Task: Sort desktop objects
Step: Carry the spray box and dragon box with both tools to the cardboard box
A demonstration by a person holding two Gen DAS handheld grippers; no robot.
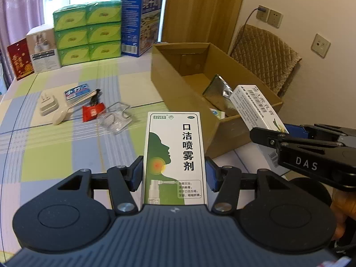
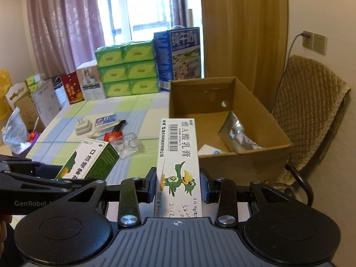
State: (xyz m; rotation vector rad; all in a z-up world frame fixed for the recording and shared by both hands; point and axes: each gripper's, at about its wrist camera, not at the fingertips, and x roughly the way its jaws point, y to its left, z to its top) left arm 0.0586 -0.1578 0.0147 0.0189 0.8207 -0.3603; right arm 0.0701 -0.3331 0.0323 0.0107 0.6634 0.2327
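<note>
Mid-sort: left gripper clamps spray box, right gripper clamps cream box, both just short of cardboard box; next, carry over rim & release.

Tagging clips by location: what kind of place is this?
Probably a room in a home: curtained window, plaid-clothed table stacked with green tissue packs, and a padded chair by wall sockets.

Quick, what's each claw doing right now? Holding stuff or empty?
Left gripper: closed on the green-and-white throat spray box.
Right gripper: closed on the white ointment box with the green bird.
</note>
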